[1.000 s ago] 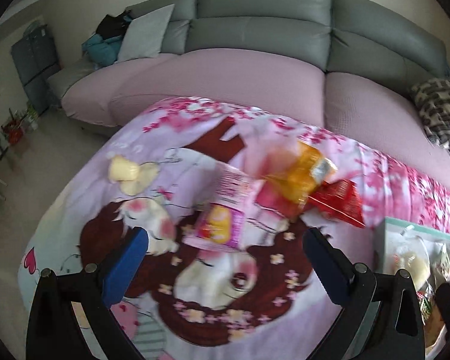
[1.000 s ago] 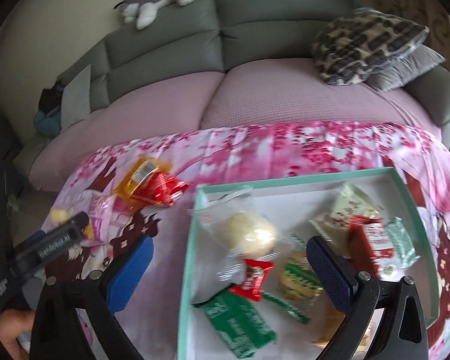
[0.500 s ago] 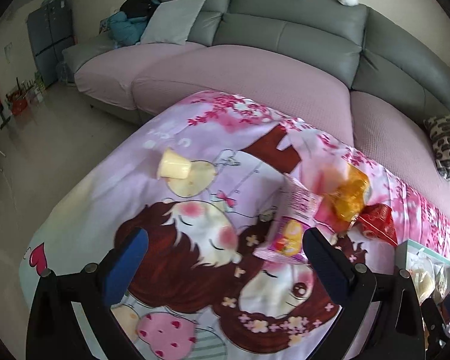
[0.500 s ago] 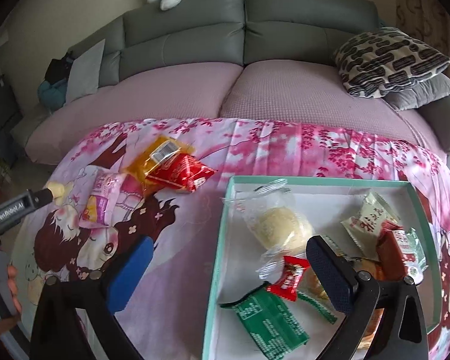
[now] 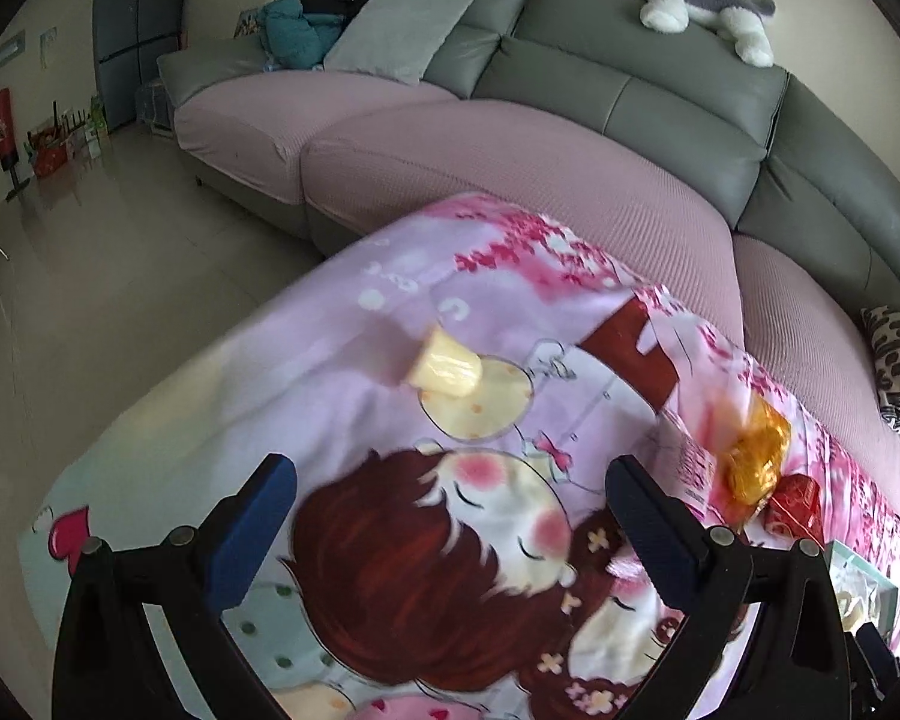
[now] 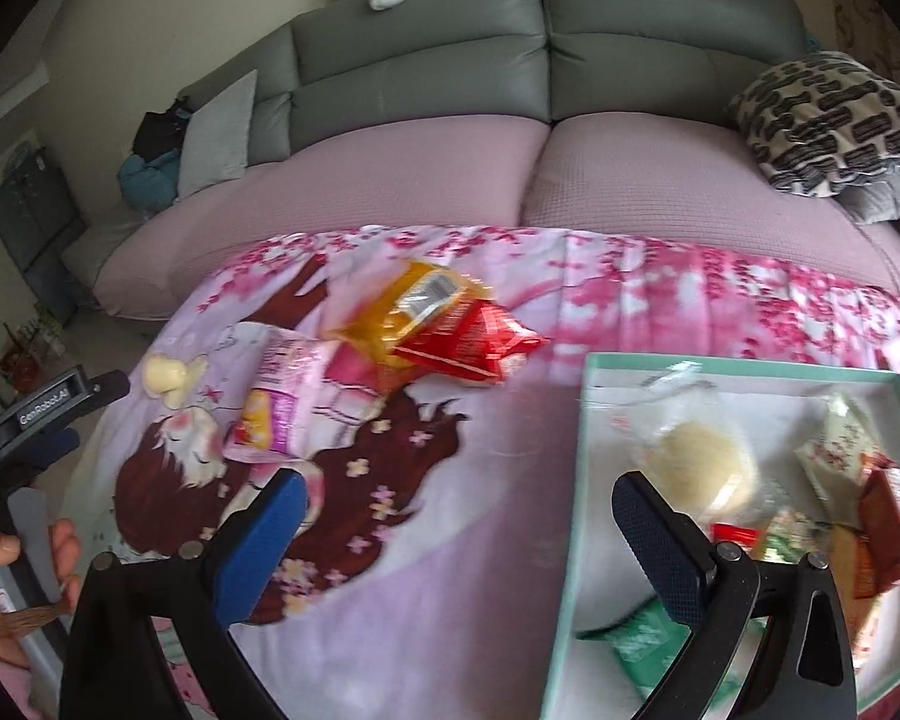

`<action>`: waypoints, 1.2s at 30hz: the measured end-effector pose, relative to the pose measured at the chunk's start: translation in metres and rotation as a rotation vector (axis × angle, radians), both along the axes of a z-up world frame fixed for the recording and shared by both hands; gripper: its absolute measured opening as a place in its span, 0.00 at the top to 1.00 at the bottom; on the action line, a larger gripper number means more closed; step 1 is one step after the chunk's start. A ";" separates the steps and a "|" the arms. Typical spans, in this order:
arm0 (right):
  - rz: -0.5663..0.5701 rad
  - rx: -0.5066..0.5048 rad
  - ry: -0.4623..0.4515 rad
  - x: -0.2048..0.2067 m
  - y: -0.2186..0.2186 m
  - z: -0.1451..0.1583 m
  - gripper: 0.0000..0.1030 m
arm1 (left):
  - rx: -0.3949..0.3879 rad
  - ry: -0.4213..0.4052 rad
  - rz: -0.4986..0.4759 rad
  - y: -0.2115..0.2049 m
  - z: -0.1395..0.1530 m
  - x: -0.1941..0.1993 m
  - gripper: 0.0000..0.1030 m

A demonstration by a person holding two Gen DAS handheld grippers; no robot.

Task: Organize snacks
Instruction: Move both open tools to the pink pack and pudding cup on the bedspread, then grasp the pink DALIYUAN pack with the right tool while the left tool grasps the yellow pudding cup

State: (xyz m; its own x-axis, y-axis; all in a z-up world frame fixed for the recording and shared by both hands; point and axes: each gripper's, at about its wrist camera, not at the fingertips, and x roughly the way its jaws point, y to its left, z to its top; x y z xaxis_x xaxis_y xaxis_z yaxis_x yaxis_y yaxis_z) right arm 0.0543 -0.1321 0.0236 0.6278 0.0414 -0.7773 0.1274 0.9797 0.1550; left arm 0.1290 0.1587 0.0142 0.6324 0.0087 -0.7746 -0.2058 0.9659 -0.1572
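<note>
Snacks outside the green tray (image 6: 576, 516) remain loose. Left gripper (image 5: 450, 510), spread and empty, has swung toward the small yellow snack (image 5: 445, 370) far left; the right gripper (image 6: 459, 531) hovers spread, empty.

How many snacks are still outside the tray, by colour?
Pale yellow snack: 1
Pink packet: 1
Orange packet: 1
Red packet: 1
Total: 4, all on the printed cloth left of the tray.

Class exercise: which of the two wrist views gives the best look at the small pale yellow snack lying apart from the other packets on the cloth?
The left wrist view: the pale yellow snack lies near the centre, large, ahead of the open left gripper. In the right wrist view it is small, near the left edge.
</note>
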 end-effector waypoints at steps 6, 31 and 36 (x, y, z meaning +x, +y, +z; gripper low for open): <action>0.042 0.001 0.030 0.013 0.024 -0.011 0.00 | 0.019 0.002 -0.051 0.010 -0.005 0.011 0.01; 0.140 0.014 0.134 0.126 0.109 -0.064 0.19 | 0.113 0.150 -0.274 0.010 -0.062 0.095 0.37; 0.141 -0.003 0.148 0.134 0.115 -0.068 0.34 | 0.102 0.145 -0.276 0.010 -0.063 0.096 0.50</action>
